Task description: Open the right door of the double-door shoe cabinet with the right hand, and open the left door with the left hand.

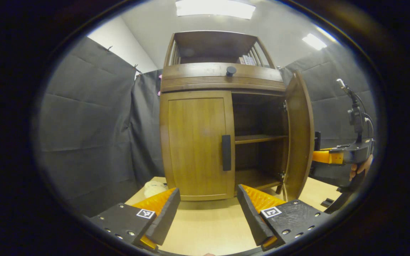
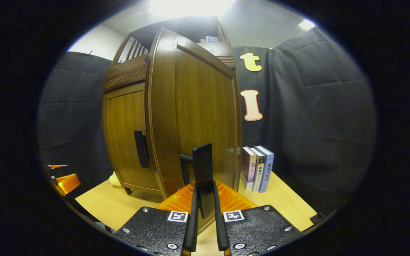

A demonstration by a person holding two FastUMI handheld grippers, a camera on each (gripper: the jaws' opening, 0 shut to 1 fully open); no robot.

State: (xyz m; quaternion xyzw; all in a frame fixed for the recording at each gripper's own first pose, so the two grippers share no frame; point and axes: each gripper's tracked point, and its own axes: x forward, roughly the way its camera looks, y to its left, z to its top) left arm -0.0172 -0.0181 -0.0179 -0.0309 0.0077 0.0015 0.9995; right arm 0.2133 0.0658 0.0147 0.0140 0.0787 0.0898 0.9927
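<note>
On the pale worktop (image 1: 205,227) stands the shoe cabinet (image 1: 222,76), dark wood with a drawer band and knob above two doors. I have its right door (image 2: 198,117) swung well out, shelves bared behind it, and my right hand-held gripper (image 2: 205,209) is closed narrow on that door's handle (image 2: 203,170), both fingers pressing it. The left door (image 1: 196,144) is flush shut, its dark vertical handle (image 1: 226,153) at the inner edge. My left hand-held gripper (image 1: 208,209) hangs in front of it, spread wide and empty, apart from the handle.

My worry: if I drive the right door further, the hinge may bind or the cabinet skid, and the books (image 2: 258,167) standing just beside it could topple. On the left, approaching off-line could slip a finger past the handle and scrape the panel.
</note>
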